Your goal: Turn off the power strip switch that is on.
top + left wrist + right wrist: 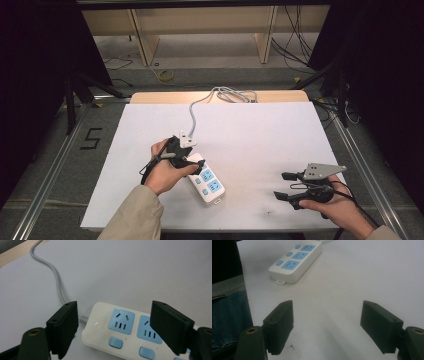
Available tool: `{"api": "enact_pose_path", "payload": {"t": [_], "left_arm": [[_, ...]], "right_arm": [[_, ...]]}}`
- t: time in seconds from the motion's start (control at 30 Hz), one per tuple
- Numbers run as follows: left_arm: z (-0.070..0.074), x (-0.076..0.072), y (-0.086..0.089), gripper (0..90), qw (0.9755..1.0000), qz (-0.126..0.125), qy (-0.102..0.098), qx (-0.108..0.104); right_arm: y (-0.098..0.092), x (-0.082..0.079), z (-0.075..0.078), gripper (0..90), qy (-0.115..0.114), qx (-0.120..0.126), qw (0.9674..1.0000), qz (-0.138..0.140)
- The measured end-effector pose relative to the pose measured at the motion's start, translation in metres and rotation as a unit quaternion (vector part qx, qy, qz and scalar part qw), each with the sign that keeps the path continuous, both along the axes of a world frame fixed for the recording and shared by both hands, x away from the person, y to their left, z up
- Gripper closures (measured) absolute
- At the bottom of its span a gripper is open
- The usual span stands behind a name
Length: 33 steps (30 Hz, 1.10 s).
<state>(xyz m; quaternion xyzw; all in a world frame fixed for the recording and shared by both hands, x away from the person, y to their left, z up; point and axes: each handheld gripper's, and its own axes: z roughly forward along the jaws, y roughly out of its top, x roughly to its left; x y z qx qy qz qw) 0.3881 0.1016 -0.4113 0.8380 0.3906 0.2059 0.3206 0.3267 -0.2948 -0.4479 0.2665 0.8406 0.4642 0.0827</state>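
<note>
Two grippers: we see both over the white table top (pixel 250 135), each held in one of the person's hands.
Power strip (pixel 207 185): white with blue sockets, lying flat near the left-centre of the table, near its front edge.
Long axis: we read it as running from far-left to near-right, cord end pointing far-left.
Cord (pixel 192 112): grey, leading away to the far edge, where it bunches.
Left gripper (pixel 192 167): released, jaws spread wide over the strip's cord end, one either side, not touching it.
Right gripper (pixel 281 186): released, jaws wide apart and holding nothing, near the right front corner, well apart from the strip.
Hidden: the left hand (pixel 162 175) covers the strip's far end in the high view; the left gripper view cuts off its near end.
</note>
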Motion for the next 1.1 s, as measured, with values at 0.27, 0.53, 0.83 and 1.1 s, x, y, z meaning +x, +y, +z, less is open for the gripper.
{"api": "enact_pose_path", "payload": {"t": [0.27,0.53,0.83,1.1], "left_arm": [[0.003,-0.002,0.013,16.2,0.9989,0.01,-0.038,-0.026],[0.009,-0.005,0.023,16.0,0.9961,0.011,-0.069,-0.053],[0.008,-0.011,0.033,16.8,0.9961,-0.002,-0.073,-0.049],[0.009,-0.019,0.046,16.6,0.9954,0.002,-0.081,-0.051]], "right_arm": [[-0.001,0.0,0.0,27.1,0.0,0.002,1.0,-0.002],[-0.001,0.0,0.0,27.1,-0.001,0.003,1.0,-0.003],[-0.002,0.0,0.001,27.1,-0.001,0.003,1.0,-0.004],[-0.002,0.0,0.0,27.1,-0.002,0.002,1.0,-0.005]]}}
